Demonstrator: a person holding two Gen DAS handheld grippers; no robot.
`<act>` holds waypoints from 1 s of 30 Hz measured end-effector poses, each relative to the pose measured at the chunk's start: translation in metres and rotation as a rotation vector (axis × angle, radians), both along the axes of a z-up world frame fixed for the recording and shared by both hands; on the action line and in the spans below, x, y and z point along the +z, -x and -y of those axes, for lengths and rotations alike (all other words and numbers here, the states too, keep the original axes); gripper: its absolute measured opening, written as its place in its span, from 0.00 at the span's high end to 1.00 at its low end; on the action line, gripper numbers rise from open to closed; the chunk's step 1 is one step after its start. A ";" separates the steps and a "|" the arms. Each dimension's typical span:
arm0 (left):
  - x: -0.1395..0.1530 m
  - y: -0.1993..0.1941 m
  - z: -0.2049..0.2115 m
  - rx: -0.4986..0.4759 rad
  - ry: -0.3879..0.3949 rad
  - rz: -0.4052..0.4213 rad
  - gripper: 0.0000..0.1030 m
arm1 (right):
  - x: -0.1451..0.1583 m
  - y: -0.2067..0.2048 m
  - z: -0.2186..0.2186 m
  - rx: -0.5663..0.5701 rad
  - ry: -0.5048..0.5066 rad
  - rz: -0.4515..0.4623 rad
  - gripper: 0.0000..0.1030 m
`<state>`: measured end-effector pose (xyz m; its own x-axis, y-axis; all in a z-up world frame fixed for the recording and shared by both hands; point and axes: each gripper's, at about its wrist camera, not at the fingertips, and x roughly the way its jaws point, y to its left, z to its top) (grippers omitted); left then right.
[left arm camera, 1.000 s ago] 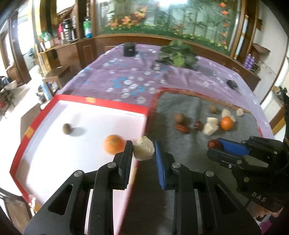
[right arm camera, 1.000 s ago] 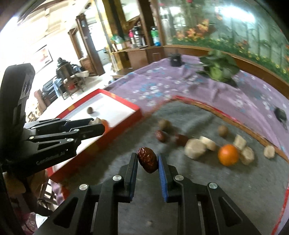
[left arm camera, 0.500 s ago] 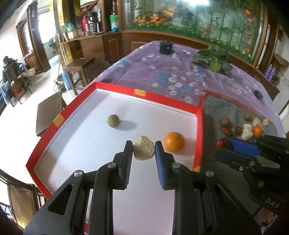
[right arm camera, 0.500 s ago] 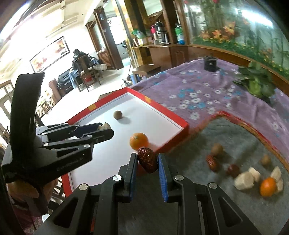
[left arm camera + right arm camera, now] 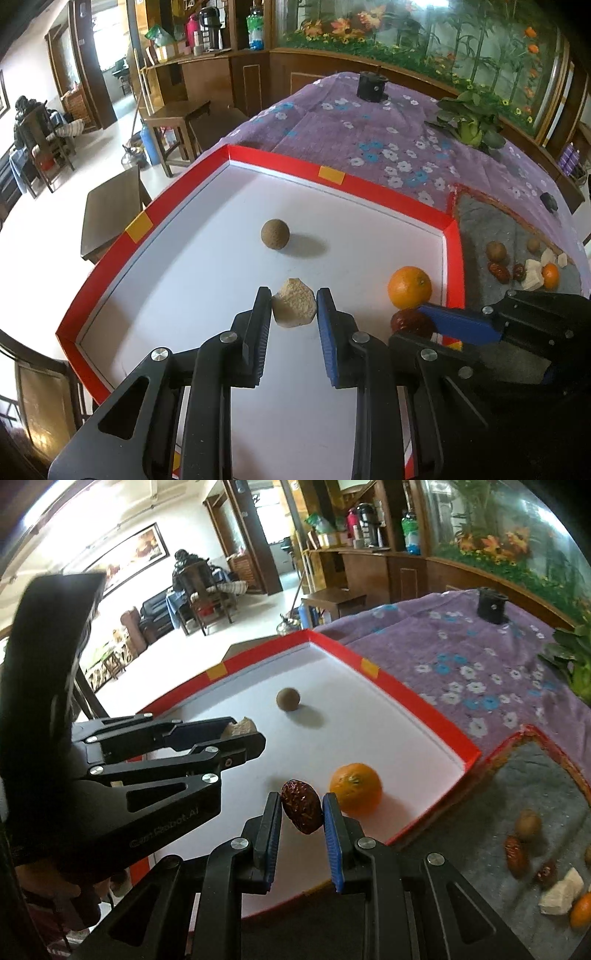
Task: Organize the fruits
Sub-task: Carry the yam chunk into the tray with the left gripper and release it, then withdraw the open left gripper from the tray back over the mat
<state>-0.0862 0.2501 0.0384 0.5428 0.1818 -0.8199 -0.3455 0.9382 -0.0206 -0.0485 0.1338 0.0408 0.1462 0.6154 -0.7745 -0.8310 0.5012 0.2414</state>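
Note:
My left gripper (image 5: 294, 300) is shut on a pale beige chunk (image 5: 295, 307), held above the white floor of the red-rimmed tray (image 5: 332, 177). My right gripper (image 5: 301, 806) is shut on a dark red date (image 5: 301, 806), held over the tray's near right part beside an orange (image 5: 355, 788). A brown round fruit (image 5: 275, 234) lies further back in the tray. The right gripper (image 5: 421, 320) with its date (image 5: 410, 322) shows at the right in the left wrist view. In the right wrist view the left gripper (image 5: 242, 731) reaches in from the left.
A grey mat (image 5: 546, 775) to the right of the tray holds several loose fruits: dates (image 5: 516, 852), pale chunks (image 5: 559, 893), a brown fruit (image 5: 528, 824) and an orange (image 5: 581, 910). A purple flowered cloth (image 5: 369, 122) covers the table, with a green plant (image 5: 469, 122) and a black cylinder (image 5: 372, 86) at the back.
Both grippers have moved left from the grey mat to over the tray, each still holding its piece. The date is now over the tray beside the orange.

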 end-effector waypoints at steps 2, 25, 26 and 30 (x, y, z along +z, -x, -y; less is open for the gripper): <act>-0.003 -0.001 -0.003 0.019 0.017 -0.010 0.77 | -0.005 0.001 -0.003 0.007 0.012 -0.013 0.79; 0.024 -0.002 0.038 -0.010 0.000 0.056 0.39 | 0.030 0.001 0.096 -0.159 -0.084 0.025 0.62; 0.025 -0.003 0.044 -0.021 0.002 0.058 0.39 | 0.030 0.000 0.106 -0.175 -0.087 0.024 0.62; 0.030 -0.009 0.066 -0.071 0.004 0.067 0.39 | 0.027 -0.004 0.139 -0.244 -0.077 0.026 0.61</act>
